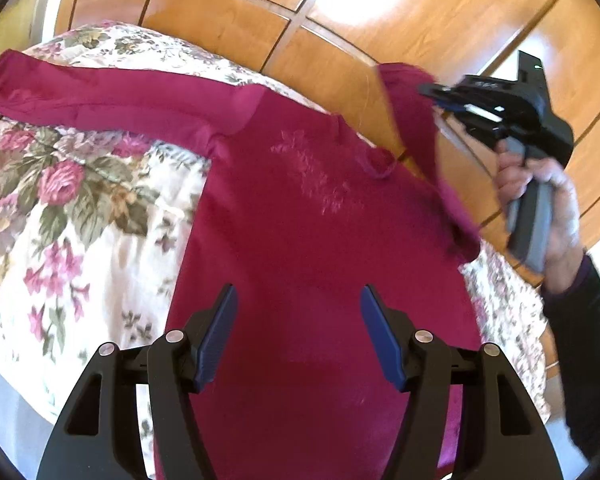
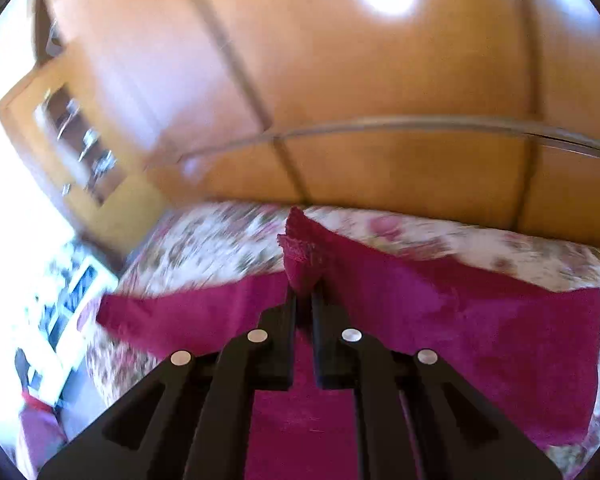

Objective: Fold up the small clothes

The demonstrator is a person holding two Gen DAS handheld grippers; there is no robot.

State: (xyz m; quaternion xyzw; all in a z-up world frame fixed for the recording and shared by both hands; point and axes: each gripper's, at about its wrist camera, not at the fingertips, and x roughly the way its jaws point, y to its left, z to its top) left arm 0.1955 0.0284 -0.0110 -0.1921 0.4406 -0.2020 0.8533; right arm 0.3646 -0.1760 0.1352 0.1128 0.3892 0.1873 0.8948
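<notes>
While the left tongs (image 1: 298, 332) hang released above the hem of the red top (image 1: 300, 220) spread on the bed (image 1: 60, 208), its length runs straight ahead. In the right view, the right tongs (image 2: 304, 300) clench a lifted sleeve (image 2: 300, 252), nearer that side.

We see black grippers (image 1: 298, 308) with blue ribbed pads (image 1: 220, 336) and silver screws (image 1: 175, 336), a grey handle (image 1: 528, 224), a dark sleeve (image 1: 584, 320).
</notes>
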